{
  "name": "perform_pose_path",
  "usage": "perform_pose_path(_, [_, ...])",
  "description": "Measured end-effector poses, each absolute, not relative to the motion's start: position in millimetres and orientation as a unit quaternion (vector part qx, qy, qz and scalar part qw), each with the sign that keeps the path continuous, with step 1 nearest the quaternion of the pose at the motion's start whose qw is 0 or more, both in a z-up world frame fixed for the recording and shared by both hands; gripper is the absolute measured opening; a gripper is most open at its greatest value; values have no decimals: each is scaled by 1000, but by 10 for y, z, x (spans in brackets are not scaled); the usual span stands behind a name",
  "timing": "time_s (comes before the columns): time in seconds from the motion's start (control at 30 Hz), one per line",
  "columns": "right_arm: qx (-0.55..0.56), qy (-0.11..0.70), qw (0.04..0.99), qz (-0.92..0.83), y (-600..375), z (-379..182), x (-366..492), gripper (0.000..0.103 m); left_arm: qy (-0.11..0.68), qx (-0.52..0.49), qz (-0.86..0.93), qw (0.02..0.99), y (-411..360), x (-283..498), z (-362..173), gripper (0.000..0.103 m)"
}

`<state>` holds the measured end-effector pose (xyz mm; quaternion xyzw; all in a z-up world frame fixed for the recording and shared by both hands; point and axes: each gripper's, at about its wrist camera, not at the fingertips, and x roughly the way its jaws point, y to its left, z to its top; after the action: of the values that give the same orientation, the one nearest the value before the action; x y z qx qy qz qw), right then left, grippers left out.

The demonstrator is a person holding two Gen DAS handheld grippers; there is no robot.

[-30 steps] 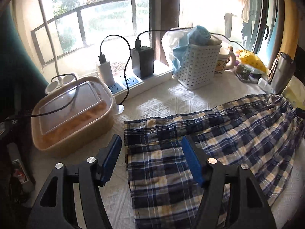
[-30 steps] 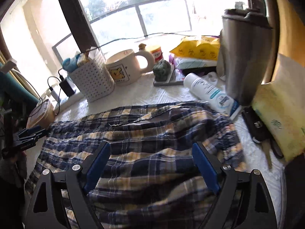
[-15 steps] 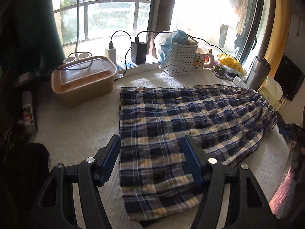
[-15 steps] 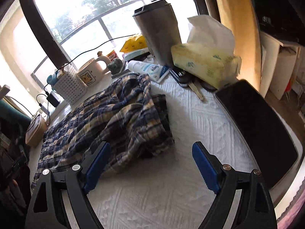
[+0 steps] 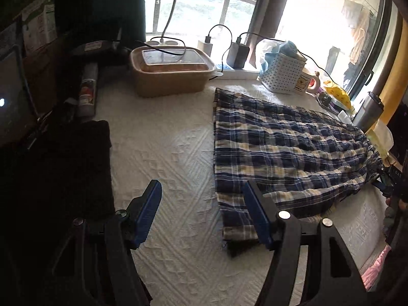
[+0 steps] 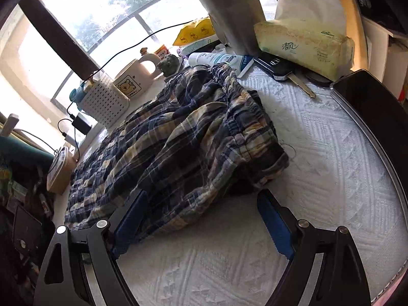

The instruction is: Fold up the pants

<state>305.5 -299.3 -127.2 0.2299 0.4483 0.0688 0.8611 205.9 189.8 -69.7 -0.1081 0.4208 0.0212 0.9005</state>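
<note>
Left wrist view: left gripper [image 5: 201, 214] and right gripper [image 6: 201, 219] both gape empty | navy-and-yellow plaid cotton pants [image 5: 283, 150] look light, limp, crease-prone | pinch hem corners or gathered waistband [image 6: 244, 107]

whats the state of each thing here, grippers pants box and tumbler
left gripper: open, empty
right gripper: open, empty
plaid pants: spread on the table, waistband end bunched
brown box: lid on
steel tumbler: upright, lid on
mug: upright

Plaid pants [image 5: 285, 150] are laid flat on the white surface [image 5: 165, 153]; left gripper [image 5: 204, 216] is held above, jaws apart.
</note>
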Motion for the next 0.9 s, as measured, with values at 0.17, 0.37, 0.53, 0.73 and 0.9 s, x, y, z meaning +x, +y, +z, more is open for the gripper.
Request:
perform_pose_path(0.17, [264,439,855,73,-3053,-1282,3249,89,424,-118,39,897,1972,2060,-731,67])
perform_pose_path(0.37, [338,415,839,104,-3161,-1345,3408,81,426,-116,37,897,1937,2142,-707,67])
perform_pose_path(0.53, [374,397,832,99,-3253,-1328,3500,22,421,-115,32,899,1925,2192,-660,67])
perform_pose_path(0.73, [342,370,857,107,-3136,-985,3601,17,419,-123,31,899,1998,2215,-661,67])
perform_pose_path(0.9, [289,344,885,123,-2849,-561,3673,17,411,-131,25,902,2063,2179,-649,67])
